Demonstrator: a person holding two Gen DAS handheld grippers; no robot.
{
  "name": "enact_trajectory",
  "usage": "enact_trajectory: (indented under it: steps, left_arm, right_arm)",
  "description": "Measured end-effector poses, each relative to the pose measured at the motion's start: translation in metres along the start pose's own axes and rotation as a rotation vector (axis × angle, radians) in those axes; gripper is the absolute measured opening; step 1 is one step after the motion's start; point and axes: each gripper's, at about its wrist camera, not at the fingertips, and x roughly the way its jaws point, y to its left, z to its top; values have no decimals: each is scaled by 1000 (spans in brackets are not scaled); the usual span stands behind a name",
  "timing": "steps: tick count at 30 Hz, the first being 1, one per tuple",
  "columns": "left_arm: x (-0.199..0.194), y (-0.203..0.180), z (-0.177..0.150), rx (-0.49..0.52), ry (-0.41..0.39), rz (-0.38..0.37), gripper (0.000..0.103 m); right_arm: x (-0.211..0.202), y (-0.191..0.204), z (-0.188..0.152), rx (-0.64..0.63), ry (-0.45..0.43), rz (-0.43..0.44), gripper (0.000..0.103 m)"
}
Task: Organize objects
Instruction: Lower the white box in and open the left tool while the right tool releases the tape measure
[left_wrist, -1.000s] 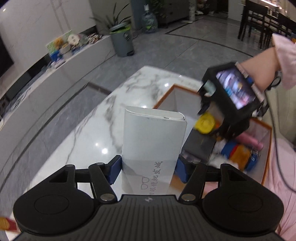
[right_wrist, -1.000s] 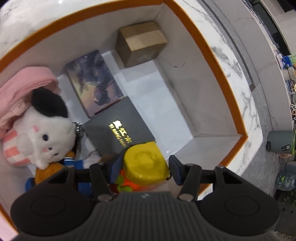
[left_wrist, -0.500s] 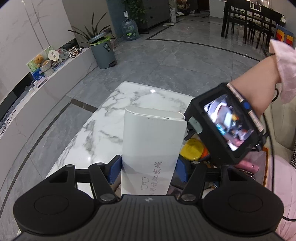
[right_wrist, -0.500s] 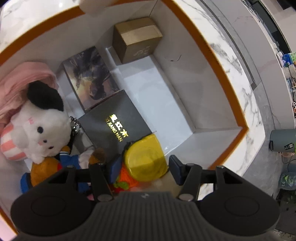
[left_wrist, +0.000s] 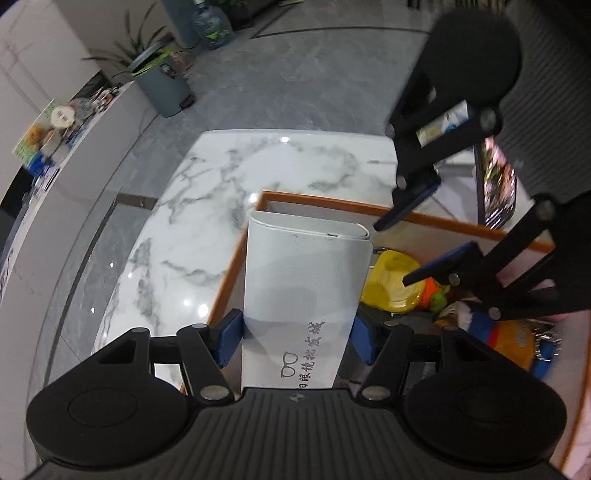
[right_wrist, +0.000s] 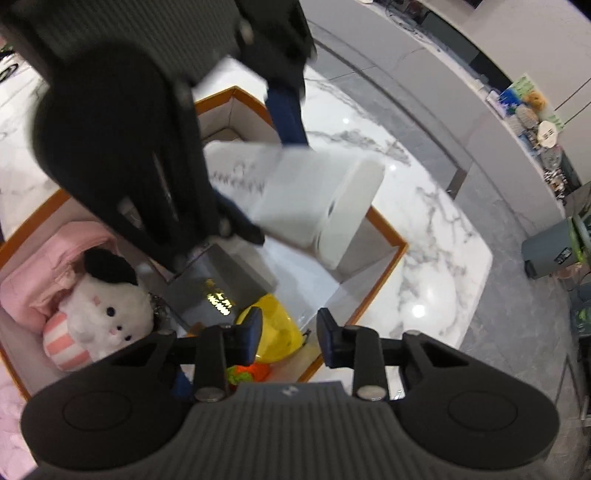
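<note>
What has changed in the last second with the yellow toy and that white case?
The right gripper has let go of the yellow toy, now lying in the orange-rimmed box, and pulled back with open fingers. The left gripper has carried the white case over the box. Its grip on the case is unchanged; the plush stayed put.

White case (left_wrist: 303, 280), orange-rimmed box (left_wrist: 236, 273), grey-veined marble table (left_wrist: 207, 206).

The left tool (left_wrist: 297, 334) is clamped tight with its pads pressing inward, while the right tool (right_wrist: 290, 334) hangs spread and empty.
</note>
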Motion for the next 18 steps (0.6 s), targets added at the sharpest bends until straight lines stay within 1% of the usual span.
enact_trajectory:
  steps: [2, 4, 9, 11, 13, 16, 18]
  left_arm:
    - [11, -3, 4, 15, 4, -8, 71]
    - [21, -6, 6, 38, 14, -15, 71]
    - [47, -8, 6, 111, 61, 1, 71]
    - [53, -9, 4, 138, 69, -17, 71]
    - [59, -10, 4, 147, 75, -22, 71]
    - [69, -14, 4, 188, 81, -30, 71]
    - [77, -13, 4, 183, 81, -32, 71]
  right_arm:
    - [2, 2, 0, -18, 4, -26, 31]
    - [7, 1, -1, -19, 13, -33, 31]
    - [15, -3, -3, 8, 12, -20, 31]
    - [19, -5, -1, 15, 5, -24, 31]
    - [22, -7, 0, 18, 0, -21, 31]
    - [26, -7, 1, 10, -5, -30, 29]
    - [30, -8, 1, 3, -7, -33, 28]
